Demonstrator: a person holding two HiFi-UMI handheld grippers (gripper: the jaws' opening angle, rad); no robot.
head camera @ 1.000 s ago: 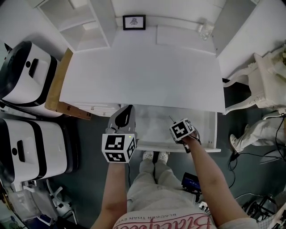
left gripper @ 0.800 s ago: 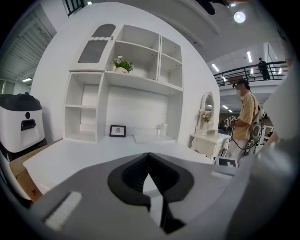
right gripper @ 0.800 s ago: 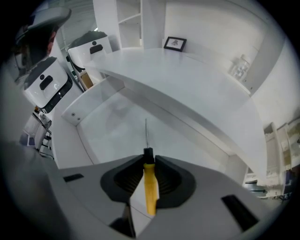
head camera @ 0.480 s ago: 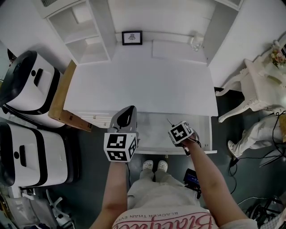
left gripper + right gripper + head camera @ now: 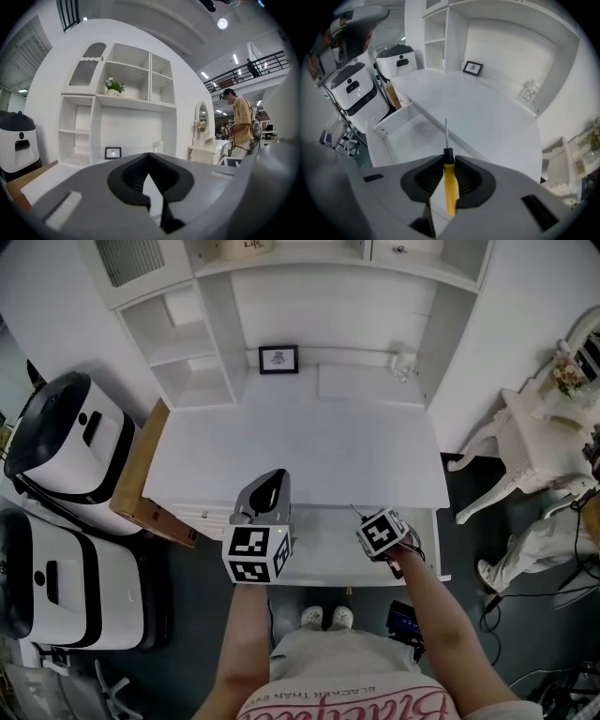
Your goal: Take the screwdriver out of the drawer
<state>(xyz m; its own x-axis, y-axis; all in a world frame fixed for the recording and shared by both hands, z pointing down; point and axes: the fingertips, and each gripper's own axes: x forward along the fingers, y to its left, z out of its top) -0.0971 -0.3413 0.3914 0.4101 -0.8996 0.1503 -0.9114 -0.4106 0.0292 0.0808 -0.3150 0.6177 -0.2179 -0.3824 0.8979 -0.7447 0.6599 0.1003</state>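
risen with both hands since the earlier frame, the screwdriver hung clear above the open drawer, its yellow handle clamped between the jaws of the right gripper. its long axis ran straight along that gripper, with the shaft tip pointing forward and down toward the front edge of the worktop. the left gripper, jaws together on nothing, hovered nearby on the left, facing the shelves. setting it down looked like the right hand's job.
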